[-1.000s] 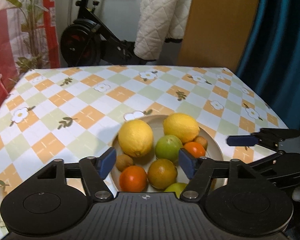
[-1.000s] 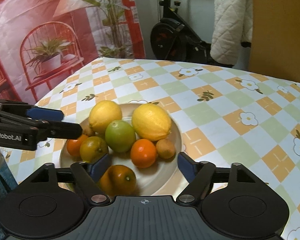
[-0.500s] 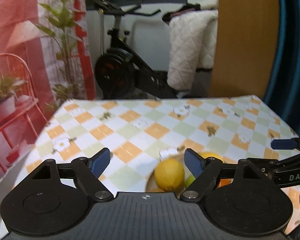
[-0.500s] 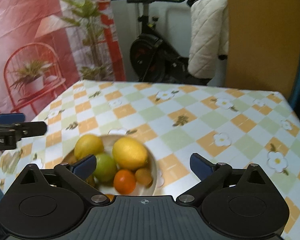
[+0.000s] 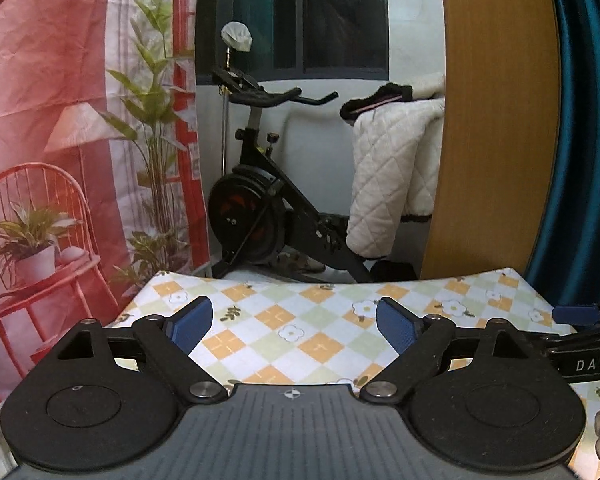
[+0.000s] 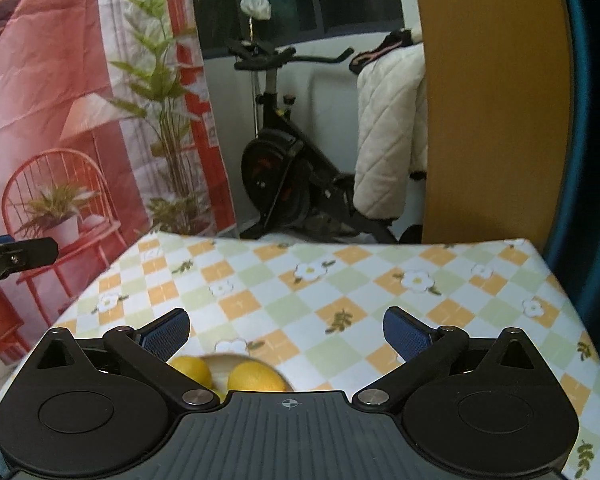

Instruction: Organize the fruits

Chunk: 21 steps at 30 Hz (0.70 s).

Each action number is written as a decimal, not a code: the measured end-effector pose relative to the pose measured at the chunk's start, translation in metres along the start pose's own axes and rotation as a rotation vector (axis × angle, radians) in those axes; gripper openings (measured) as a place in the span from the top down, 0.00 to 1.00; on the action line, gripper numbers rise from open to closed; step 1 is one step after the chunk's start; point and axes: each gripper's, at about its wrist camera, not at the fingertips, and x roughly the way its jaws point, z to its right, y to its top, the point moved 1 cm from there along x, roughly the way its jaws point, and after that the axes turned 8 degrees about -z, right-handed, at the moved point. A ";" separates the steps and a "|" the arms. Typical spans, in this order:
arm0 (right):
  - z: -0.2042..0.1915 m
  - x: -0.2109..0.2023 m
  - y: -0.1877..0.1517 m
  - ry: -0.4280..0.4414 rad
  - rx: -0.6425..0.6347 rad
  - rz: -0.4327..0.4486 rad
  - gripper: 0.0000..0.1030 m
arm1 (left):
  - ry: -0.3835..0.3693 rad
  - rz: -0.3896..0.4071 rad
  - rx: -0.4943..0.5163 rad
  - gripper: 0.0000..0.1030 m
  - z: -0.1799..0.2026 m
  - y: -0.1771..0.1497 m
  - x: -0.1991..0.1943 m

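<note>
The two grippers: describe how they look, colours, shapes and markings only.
The left gripper and right gripper match: a dark grey ribbed body with a small crosshair mark, two round black discs at the sides, black link arms with silver pins, and fingers faced with blue textured pads. Seen from the side, the right one bears white letters "DAS".

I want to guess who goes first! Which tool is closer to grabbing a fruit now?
Probably the right tool. Its view shows two yellow lemons in the plate just below its open fingers. The left tool, also open, sees only tablecloth, no fruit.
</note>
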 end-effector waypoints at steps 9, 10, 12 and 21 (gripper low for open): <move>-0.006 -0.023 0.012 -0.055 -0.033 0.061 0.00 | -0.013 0.011 0.002 0.12 0.001 0.001 -0.006; -0.007 -0.024 0.013 -0.057 -0.036 0.065 0.00 | -0.014 0.011 -0.001 0.12 0.001 0.001 -0.006; -0.008 -0.026 0.012 -0.062 -0.039 0.069 0.00 | -0.016 0.010 -0.004 0.12 0.001 0.001 -0.008; -0.012 -0.029 0.012 -0.067 -0.053 0.073 0.00 | -0.016 0.005 -0.010 0.12 -0.003 0.001 -0.007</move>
